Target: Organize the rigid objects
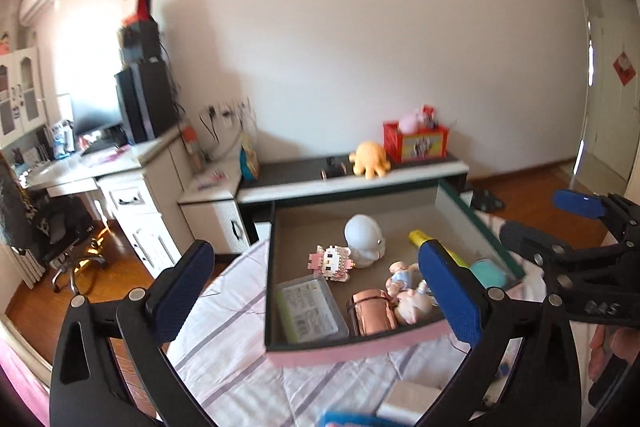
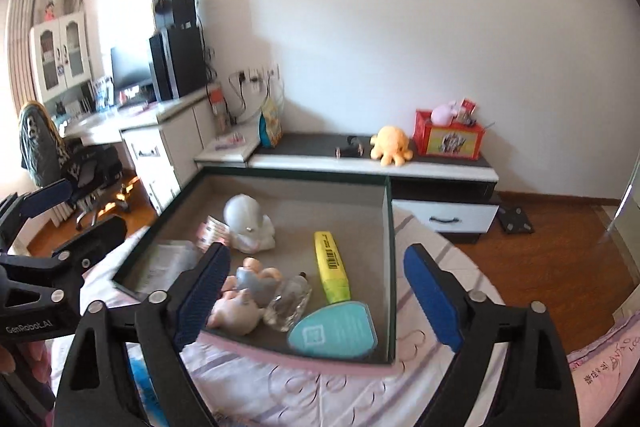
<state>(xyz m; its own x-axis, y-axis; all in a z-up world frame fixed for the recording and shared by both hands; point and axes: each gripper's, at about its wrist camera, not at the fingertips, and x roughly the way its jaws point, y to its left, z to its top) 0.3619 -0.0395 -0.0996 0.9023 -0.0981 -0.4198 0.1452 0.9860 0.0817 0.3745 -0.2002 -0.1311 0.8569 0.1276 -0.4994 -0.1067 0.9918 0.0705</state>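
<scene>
A shallow box (image 1: 352, 349) (image 2: 390, 227) with a pink front rim lies on the bed. In it are a white whale figure (image 1: 364, 239) (image 2: 248, 223), a pink block toy (image 1: 332, 263), a clear plastic case (image 1: 312, 309), a copper can (image 1: 370, 311), a baby doll (image 1: 410, 293) (image 2: 244, 295), a yellow highlighter (image 2: 332, 267), a teal case (image 2: 334, 333) and a glass bottle (image 2: 288, 303). My left gripper (image 1: 320, 299) is open and empty over the box's front. My right gripper (image 2: 320, 303) is open and empty over the box's front; it also shows at the right of the left wrist view (image 1: 548, 223).
The bed has a striped sheet (image 1: 224, 343) (image 2: 320, 395). Behind stands a low cabinet (image 2: 372, 163) with a yellow octopus plush (image 2: 390, 145) and a red box (image 2: 450, 139). A desk (image 2: 160, 131) and chair (image 2: 52, 155) are at left. Blue and white items (image 1: 400, 407) lie near the front.
</scene>
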